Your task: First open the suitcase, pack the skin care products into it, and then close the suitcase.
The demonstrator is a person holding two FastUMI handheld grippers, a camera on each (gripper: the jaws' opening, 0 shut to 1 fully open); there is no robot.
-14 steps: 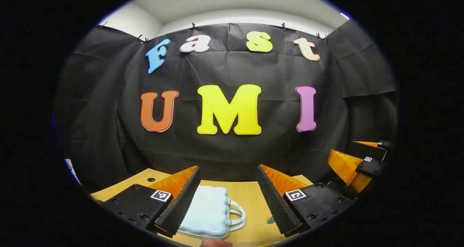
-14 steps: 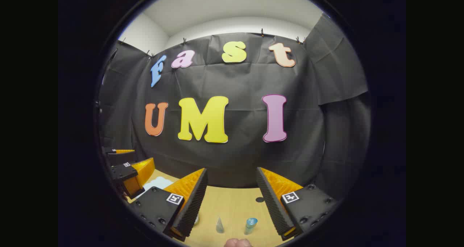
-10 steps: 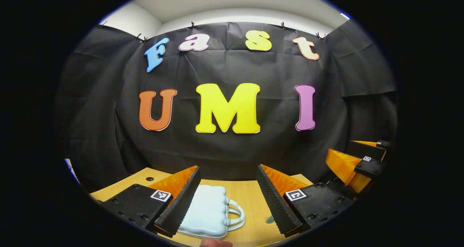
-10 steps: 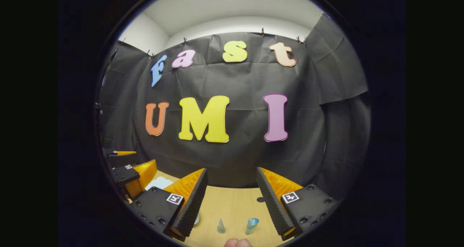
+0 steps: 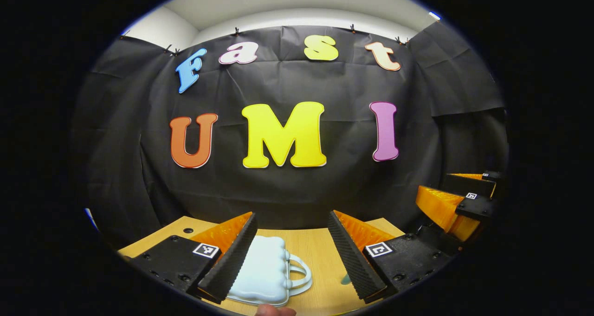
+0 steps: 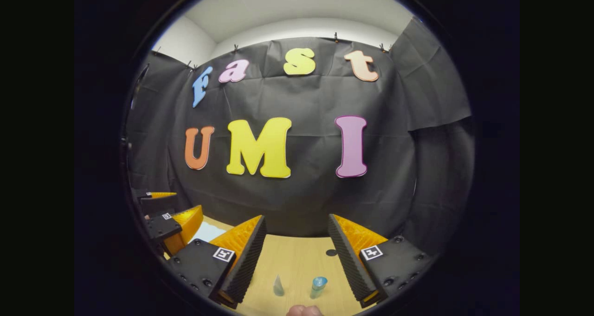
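While both views are tipping slightly downward against half a second ago, left tongs (image 5: 291, 251) and right tongs (image 6: 297, 255) are hovering apart, empty; suitcase (image 5: 265, 272) lying shut on bench (image 5: 315, 246), bottles (image 6: 318, 286) waiting nearby; opening not begun.

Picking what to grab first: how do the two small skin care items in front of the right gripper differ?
The left bottle is clear and narrows to a pointed top; the right bottle is blue with a wide round cap. The left bottle looks shorter and slimmer; the right bottle leans slightly. Both stand on the wooden table, apart, ungripped.
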